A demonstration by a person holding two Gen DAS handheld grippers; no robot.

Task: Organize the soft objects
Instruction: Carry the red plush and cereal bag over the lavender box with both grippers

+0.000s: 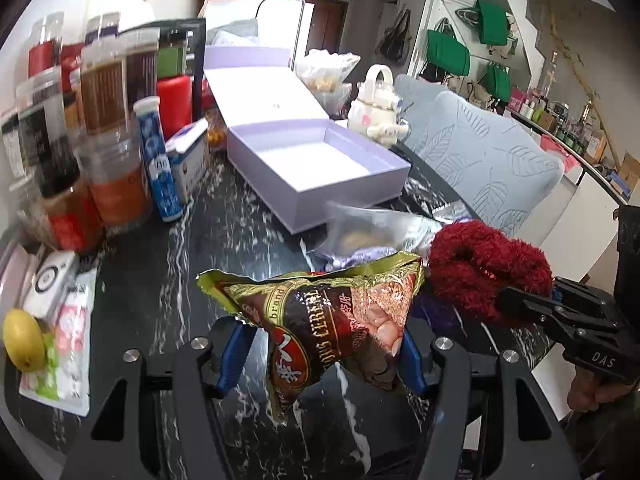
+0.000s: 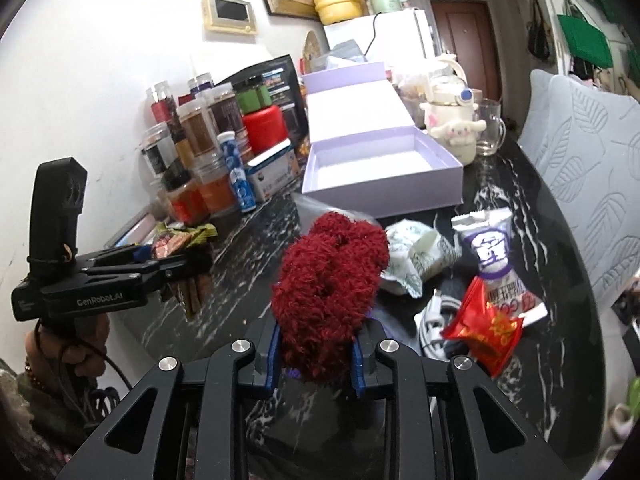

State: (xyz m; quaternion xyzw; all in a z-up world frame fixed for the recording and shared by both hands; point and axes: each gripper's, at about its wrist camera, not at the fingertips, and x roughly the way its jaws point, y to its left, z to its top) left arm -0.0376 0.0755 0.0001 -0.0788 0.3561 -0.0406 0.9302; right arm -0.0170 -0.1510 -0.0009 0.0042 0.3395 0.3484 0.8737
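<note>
Left wrist view: the left gripper (image 1: 320, 344) clamps a crinkled gold-and-brown foil cereal packet (image 1: 320, 320), lifted above the black white-veined marble table (image 1: 248, 248). The right gripper (image 2: 316, 354) squeezes a fluffy dark-red yarn scrunchie (image 2: 328, 284), its looped pile bulging up between the blue pads (image 2: 274, 360). Beyond both stands an open, empty lilac cardboard box (image 2: 380, 188).

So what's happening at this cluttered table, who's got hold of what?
A person works two handheld grippers over a dark marble table. The left gripper is shut on a cereal packet, held clear of the table. The right gripper is shut on a fluffy red scrunchie. Ahead, an open lilac box sits empty, and several snack packets lie on the table to the right.
</note>
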